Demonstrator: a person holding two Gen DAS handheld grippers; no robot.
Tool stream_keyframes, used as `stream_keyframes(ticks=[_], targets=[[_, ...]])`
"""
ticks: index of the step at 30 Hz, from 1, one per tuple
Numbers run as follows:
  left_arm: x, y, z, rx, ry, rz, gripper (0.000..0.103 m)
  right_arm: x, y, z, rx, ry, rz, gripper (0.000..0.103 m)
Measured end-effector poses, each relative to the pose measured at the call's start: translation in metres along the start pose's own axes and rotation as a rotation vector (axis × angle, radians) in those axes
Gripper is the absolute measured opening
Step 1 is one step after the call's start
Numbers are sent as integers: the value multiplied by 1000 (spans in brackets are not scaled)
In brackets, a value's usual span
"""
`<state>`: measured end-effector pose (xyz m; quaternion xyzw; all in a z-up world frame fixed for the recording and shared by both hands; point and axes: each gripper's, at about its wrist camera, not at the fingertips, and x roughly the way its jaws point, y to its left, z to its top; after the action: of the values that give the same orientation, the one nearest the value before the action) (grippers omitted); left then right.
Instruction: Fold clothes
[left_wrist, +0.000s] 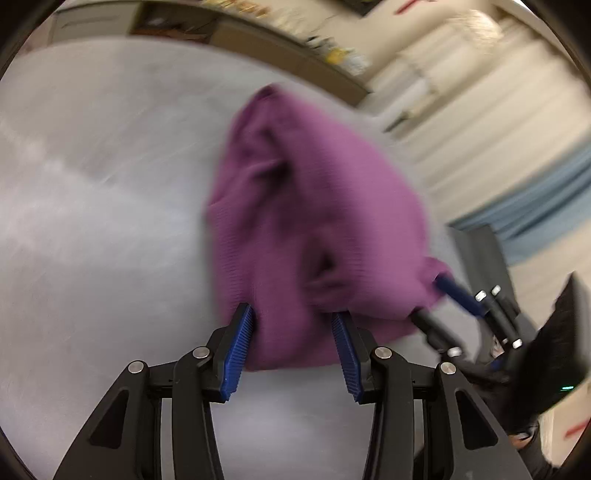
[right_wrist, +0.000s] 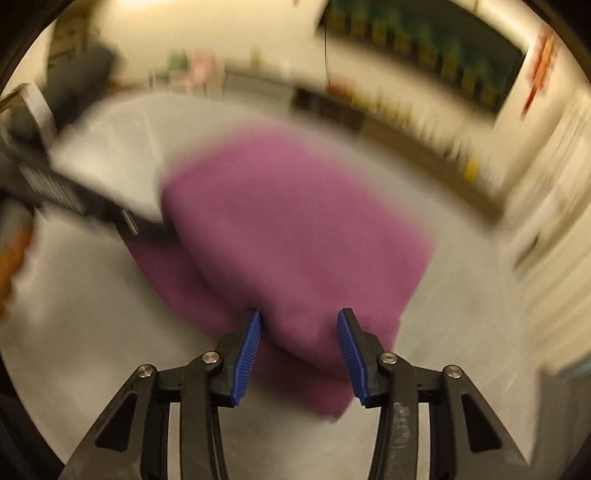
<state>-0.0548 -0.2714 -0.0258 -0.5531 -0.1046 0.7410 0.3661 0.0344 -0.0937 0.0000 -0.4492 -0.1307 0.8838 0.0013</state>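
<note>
A purple knitted garment lies in a folded heap on the grey table; both views are motion-blurred. My left gripper is open, its blue pads either side of the garment's near edge. My right gripper is also open, straddling the near edge of the purple garment. In the left wrist view the right gripper shows at the cloth's right side, fingers apart. The left gripper reaches the cloth's left side in the right wrist view.
The grey table spreads wide to the left of the cloth. Cluttered shelves and a counter run along the far wall. A blue-grey strip lies beyond the table at right. A dark sleeve is at lower right.
</note>
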Motion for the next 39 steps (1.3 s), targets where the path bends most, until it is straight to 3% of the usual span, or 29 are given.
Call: stream_keyframes(ticks=[4, 7, 10, 12, 13, 14, 15, 20, 23, 25, 27, 28, 30, 33, 34, 36, 37, 39], targets=[[-1, 9, -1, -39, 3, -5, 41, -16, -4, 8, 40, 27, 62, 45], [0, 5, -2, -41, 8, -7, 40, -44, 4, 27, 36, -92, 123, 48], [2, 8, 1, -81, 13, -24, 40, -47, 34, 60, -88, -163, 152, 69], [3, 13, 3, -125, 16, -53, 40, -23, 58, 72, -210, -142, 121, 69], [3, 17, 2, -141, 16, -66, 40, -11, 68, 73, -256, -118, 105, 66], [2, 20, 2, -157, 16, -79, 40, 2, 70, 75, -284, -90, 81, 26], [3, 21, 1, -164, 15, -90, 40, 5, 66, 80, -260, -77, 71, 9], [8, 23, -2, -156, 16, -106, 37, -28, 51, 86, -100, -136, 174, 10], [7, 27, -1, -164, 29, -105, 35, 8, 60, 75, -157, -61, 174, 10], [5, 31, 0, -169, 39, -99, 29, 18, 60, 69, -131, -77, 194, 12], [-3, 33, -1, -173, 25, -71, 29, 19, 56, 66, -106, -84, 238, 29], [-14, 33, 0, -164, -13, -38, 29, 6, 45, 66, -79, -102, 266, 44], [-40, 27, 3, -136, -110, 10, 29, -23, 18, 63, -15, -156, 315, 45], [-79, 2, 15, -58, -275, -42, 31, -45, -25, 58, 120, -217, 327, 45], [-80, -9, 16, -19, -279, -80, 33, -41, -39, 57, 166, -212, 304, 45], [-64, -31, 15, 53, -230, -121, 33, -11, -52, 53, 172, -133, 224, 42], [-47, -39, 13, 86, -181, -118, 33, 11, -58, 49, 158, -69, 173, 35], [-1, -44, 1, 129, -47, -21, 33, 29, -76, 39, 226, -33, 189, 37]])
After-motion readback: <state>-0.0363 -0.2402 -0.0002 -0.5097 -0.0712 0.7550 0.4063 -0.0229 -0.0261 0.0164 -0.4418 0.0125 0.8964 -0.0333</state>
